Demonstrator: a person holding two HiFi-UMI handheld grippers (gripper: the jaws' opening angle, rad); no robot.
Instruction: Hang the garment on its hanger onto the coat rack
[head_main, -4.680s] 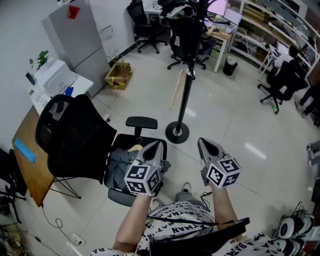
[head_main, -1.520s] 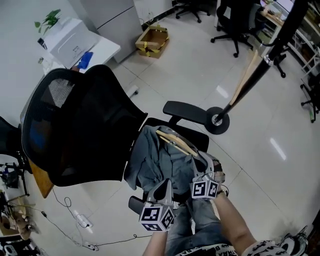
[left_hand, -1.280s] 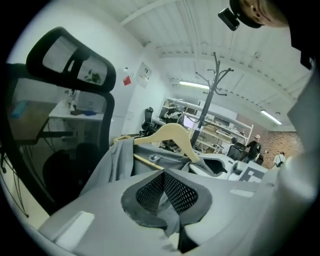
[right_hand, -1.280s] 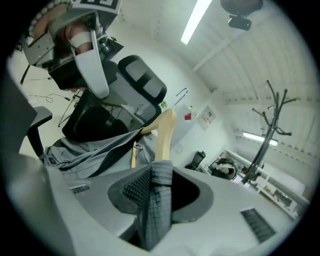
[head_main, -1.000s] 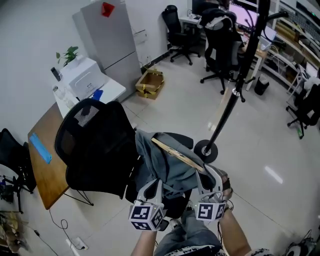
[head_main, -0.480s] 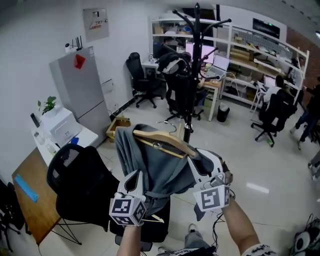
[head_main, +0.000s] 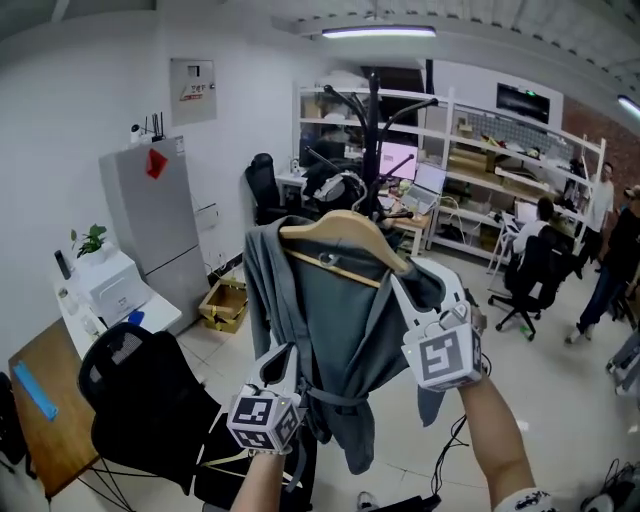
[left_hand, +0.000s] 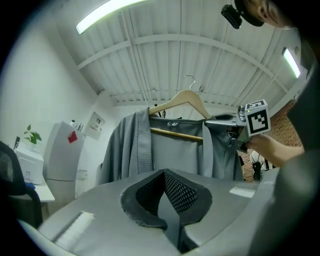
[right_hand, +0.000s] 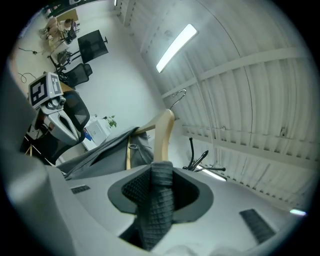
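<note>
A grey robe (head_main: 330, 330) hangs on a wooden hanger (head_main: 345, 235) that I hold up at head height. My right gripper (head_main: 405, 285) is shut on the robe's shoulder at the hanger's right end; grey fabric (right_hand: 160, 200) fills its jaws and the hanger's arm (right_hand: 162, 135) runs on beyond them. The hanger's metal hook (left_hand: 189, 80) points up, free. My left gripper (head_main: 288, 352) sits lower, by the robe's belt, shut with nothing between its pads (left_hand: 172, 192). The black coat rack (head_main: 373, 100) stands behind the hanger, its hooks spreading at the top.
A black office chair (head_main: 140, 400) stands low on the left beside a wooden desk (head_main: 40, 420). A grey fridge (head_main: 150, 220) and a white printer (head_main: 110, 285) line the left wall. Shelves, desks and people (head_main: 600, 250) fill the right background.
The robe on its hanger has come up from the chair seat to head height. My view has tilted up from the floor toward the coat rack's top.
</note>
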